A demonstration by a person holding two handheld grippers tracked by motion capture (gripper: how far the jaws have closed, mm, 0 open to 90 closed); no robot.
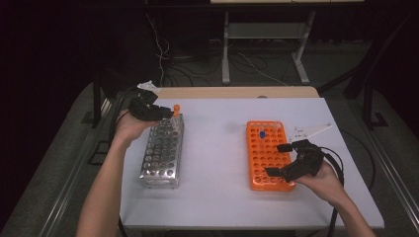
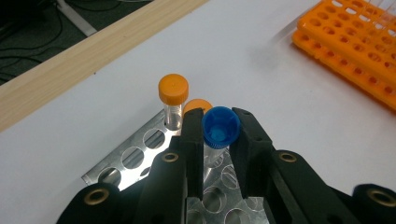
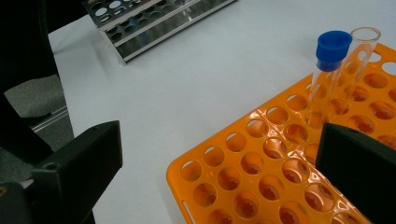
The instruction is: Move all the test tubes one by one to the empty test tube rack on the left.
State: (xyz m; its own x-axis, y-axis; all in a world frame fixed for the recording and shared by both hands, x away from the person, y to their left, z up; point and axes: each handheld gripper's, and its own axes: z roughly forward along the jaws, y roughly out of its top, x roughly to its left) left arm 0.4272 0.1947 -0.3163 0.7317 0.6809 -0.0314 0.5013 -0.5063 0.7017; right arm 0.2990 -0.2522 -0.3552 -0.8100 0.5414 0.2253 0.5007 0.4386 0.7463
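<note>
Your left gripper (image 2: 219,135) is clamped on a blue-capped tube (image 2: 220,128), the two black jaws pressing its sides just under the cap. You hold it over the far corner of the metal rack (image 2: 140,154), right beside two orange-capped tubes (image 2: 173,88) that already stand in the corner holes. The nearer orange cap sits almost against the left jaw, so there is little slack on that side. The holes nearer to you in that rack are free. From above, the metal rack (image 1: 163,153) lies along the left part of the white table (image 1: 217,197), close to its left edge, with your left gripper (image 1: 160,112) at its far end.

Your right gripper (image 1: 282,159) hangs with its jaws spread wide, gripping nothing, over the near right part of the orange rack (image 1: 267,173). In the right gripper view, a second blue-capped tube (image 3: 327,70) and an uncapped clear tube (image 3: 359,56) stand together in the orange rack (image 3: 261,182), beyond the right jaw and apart from it. A broad bare strip of table separates the two racks.
</note>
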